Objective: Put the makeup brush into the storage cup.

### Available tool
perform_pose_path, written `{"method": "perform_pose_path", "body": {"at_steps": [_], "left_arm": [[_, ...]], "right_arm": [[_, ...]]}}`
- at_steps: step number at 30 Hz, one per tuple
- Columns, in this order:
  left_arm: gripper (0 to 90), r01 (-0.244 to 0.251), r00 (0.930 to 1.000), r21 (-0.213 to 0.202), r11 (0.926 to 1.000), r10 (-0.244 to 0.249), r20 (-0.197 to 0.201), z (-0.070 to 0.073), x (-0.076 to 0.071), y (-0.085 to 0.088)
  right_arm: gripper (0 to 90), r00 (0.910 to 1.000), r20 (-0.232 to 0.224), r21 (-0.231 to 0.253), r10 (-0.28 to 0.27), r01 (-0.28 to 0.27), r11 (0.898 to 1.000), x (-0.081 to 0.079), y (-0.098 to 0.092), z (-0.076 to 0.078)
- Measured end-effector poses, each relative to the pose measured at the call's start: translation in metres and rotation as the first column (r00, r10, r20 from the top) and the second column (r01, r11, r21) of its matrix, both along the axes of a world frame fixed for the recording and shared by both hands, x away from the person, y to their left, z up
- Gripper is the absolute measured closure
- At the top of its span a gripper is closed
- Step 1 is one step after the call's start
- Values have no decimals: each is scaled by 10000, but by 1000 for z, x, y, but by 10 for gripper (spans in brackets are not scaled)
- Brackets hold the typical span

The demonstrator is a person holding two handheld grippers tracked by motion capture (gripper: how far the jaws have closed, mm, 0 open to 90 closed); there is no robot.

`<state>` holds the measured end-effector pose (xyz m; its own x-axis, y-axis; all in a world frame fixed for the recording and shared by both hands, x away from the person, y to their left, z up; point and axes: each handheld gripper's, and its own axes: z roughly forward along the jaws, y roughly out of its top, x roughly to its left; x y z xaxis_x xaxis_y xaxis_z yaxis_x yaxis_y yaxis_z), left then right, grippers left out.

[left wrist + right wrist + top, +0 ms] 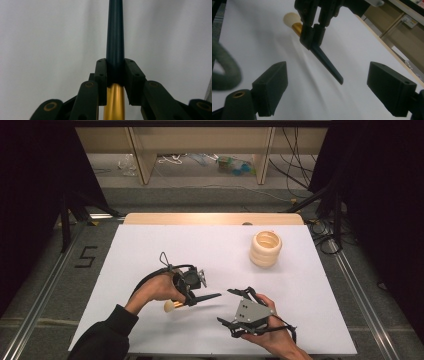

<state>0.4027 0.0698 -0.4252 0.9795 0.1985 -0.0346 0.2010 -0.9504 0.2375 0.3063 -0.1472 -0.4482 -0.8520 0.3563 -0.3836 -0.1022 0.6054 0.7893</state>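
The brush (192, 300) is picked up, clamped in the left tool (197, 292) above the counter (150, 250), while the right tool (235, 312), jaws apart, faces its handle, a handover seemingly pending.

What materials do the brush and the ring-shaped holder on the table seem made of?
Brush: dark handle, smooth, probably painted wood or plastic; gold collar with a shine, likely metal; pale, soft-looking head.
Ring-shaped holder: cream, matte stacked rings, maybe wood or plastic; I cannot tell which.
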Motion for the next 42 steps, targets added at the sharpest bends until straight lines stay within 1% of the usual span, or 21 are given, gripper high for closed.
{"method": "perform_pose_path", "body": {"at_steps": [5,11,14,15,17,19,20,21,23,24,25,27,28,29,30,31,35,38,40,41,42], "left_arm": [[743,164,9999,-37,9999,-164,-16,3,-1,-3],[743,296,9996,-108,9995,-296,-23,7,-4,-8],[743,331,9994,-51,9994,-331,-51,6,-5,-12],[743,377,9993,-22,9993,-377,-67,6,-5,-13],[743,436,9990,35,9990,-436,-133,6,-4,-14],[743,409,9991,79,9991,-408,-119,8,-4,-15],[743,427,9990,49,9991,-426,-162,8,-4,-15],[743,389,9991,-55,9992,-390,-141,8,-5,-15],[743,441,9989,-93,9990,-442,-151,9,-6,-15],[743,422,9990,-122,9990,-424,-128,10,-6,-16],[743,400,9991,-131,9991,-402,-122,10,-6,-16],[743,441,9989,-90,9990,-442,-124,10,-7,-15],[743,456,9989,-94,9989,-457,-110,10,-7,-15],[743,498,9987,-82,9987,-499,-125,10,-7,-15],[743,451,9989,-125,9989,-453,-117,11,-7,-15],[743,506,9985,-48,9987,-507,-194,11,-8,-15],[743,525,9984,7,9986,-525,-193,11,-8,-16],[743,466,9985,76,9989,-464,-274,12,-9,-16],[743,529,9984,63,9986,-528,-183,13,-9,-16],[743,516,9985,55,9987,-515,-192,13,-9,-16],[743,505,9985,39,9987,-504,-201,13,-9,-16]], "right_arm": [[200,9988,263,-517,405,-391,9979,3,14,-4],[209,9966,584,-959,572,-515,9941,7,26,-6],[227,9940,811,-1334,739,-626,9891,8,33,-9],[253,9913,1047,-1692,797,-612,9837,10,36,-10],[263,9901,1106,-1838,862,-649,9808,10,37,-11],[271,9876,1299,-2225,877,-571,9733,11,40,-13],[281,9815,1639,-2583,989,-541,9645,13,40,-12],[290,9683,2127,-3037,1307,-617,9508,15,43,-12],[297,9692,2101,-3042,1281,-597,9507,15,45,-13],[310,9549,2401,-3527,1748,-819,9321,17,47,-13],[338,9636,2212,-3547,1499,-636,9328,15,48,-14],[347,9640,2222,-3567,1460,-590,9323,14,49,-15],[359,9618,2295,-3692,1492,-558,9277,14,50,-16],[396,9543,2536,-3887,1583,-494,9200,14,52,-16],[396,9543,2536,-3887,1583,-494,9200,14,52,-16],[428,9454,2751,-3981,1746,-533,9158,14,53,-15],[471,9496,2707,-4110,1583,-347,9110,12,55,-16],[510,9398,2932,-4313,1756,-339,9016,12,57,-17],[533,9375,2988,-4484,1784,-271,8934,12,58,-17],[545,9272,3152,-4664,2023,-343,8839,13,58,-17],[557,9081,3270,-4950,2615,-711,8660,15,60,-16]]}}
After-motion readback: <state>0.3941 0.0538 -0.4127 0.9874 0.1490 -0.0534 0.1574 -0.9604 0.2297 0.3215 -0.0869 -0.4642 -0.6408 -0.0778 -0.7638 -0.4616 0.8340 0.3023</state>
